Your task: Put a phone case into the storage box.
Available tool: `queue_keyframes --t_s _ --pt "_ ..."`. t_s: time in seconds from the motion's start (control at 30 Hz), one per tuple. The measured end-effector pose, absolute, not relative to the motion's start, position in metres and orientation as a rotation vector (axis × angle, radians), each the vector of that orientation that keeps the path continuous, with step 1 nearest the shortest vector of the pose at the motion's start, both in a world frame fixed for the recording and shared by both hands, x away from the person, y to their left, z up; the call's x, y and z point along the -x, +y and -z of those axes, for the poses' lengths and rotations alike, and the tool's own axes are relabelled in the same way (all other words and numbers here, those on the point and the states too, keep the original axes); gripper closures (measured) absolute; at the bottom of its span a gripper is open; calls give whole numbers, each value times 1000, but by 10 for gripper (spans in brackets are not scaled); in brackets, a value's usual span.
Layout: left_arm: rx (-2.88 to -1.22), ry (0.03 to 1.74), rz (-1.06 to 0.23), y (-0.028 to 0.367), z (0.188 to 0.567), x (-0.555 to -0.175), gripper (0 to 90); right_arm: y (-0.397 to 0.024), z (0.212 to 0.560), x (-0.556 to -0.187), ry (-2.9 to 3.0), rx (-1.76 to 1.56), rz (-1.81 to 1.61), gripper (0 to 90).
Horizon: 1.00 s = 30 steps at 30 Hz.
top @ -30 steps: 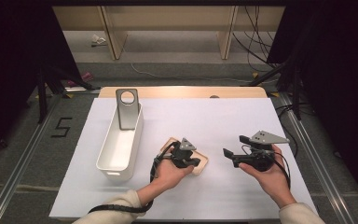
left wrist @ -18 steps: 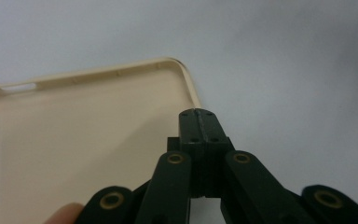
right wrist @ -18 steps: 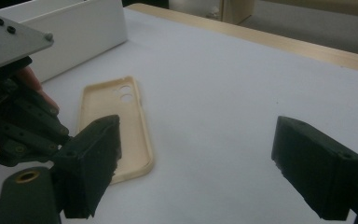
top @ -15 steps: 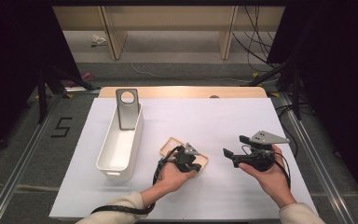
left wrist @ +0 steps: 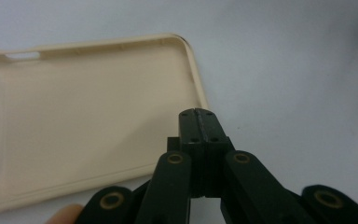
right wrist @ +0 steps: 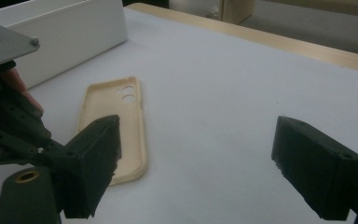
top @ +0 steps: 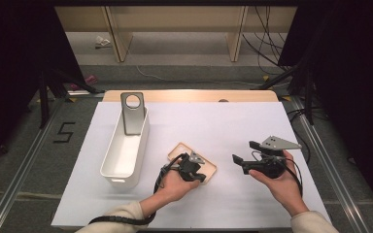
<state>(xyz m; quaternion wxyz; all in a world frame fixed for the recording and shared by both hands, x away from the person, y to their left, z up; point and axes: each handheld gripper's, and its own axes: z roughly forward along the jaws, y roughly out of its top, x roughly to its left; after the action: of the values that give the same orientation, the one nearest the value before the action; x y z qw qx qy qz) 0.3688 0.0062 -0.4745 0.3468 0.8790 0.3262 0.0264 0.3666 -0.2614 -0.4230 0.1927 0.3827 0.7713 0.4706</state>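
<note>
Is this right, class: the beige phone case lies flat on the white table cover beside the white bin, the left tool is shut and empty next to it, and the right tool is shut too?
One detail is wrong: the right tool is open, its jaws wide apart in the right gripper view. The rest holds: the phone case lies flat beside the white bin, and the left tool is shut and empty.

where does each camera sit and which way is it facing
high view: above the person's side, looking forward and down at the white table; both forearms and hands show.
left gripper view: rides the left tool, jaws together, beside the beige phone case.
right gripper view: rides the right tool, jaws apart, facing across the table.
shared: all three show the phone case.
</note>
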Motion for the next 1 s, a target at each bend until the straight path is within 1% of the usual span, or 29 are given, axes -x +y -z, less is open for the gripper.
queue_keyframes --t_s 0.17,0.4,0.57,0.8,1.0 --pt "-2299 836 -80 5 474 -369 898 -261 423 -367 2167 -1073 -1319 166" --pt "-2330 847 -43 11 472 -368 899 -262 423 -366 2166 -1071 -1321 166" --pt "-2375 843 -22 23 470 -364 899 -262 423 -367 2166 -1075 -1320 166" --pt "-2435 836 -32 44 467 -357 898 -261 423 -367 2166 -1074 -1319 165" --pt "-2453 839 -28 59 466 -354 898 -261 423 -367 2164 -1077 -1319 166"
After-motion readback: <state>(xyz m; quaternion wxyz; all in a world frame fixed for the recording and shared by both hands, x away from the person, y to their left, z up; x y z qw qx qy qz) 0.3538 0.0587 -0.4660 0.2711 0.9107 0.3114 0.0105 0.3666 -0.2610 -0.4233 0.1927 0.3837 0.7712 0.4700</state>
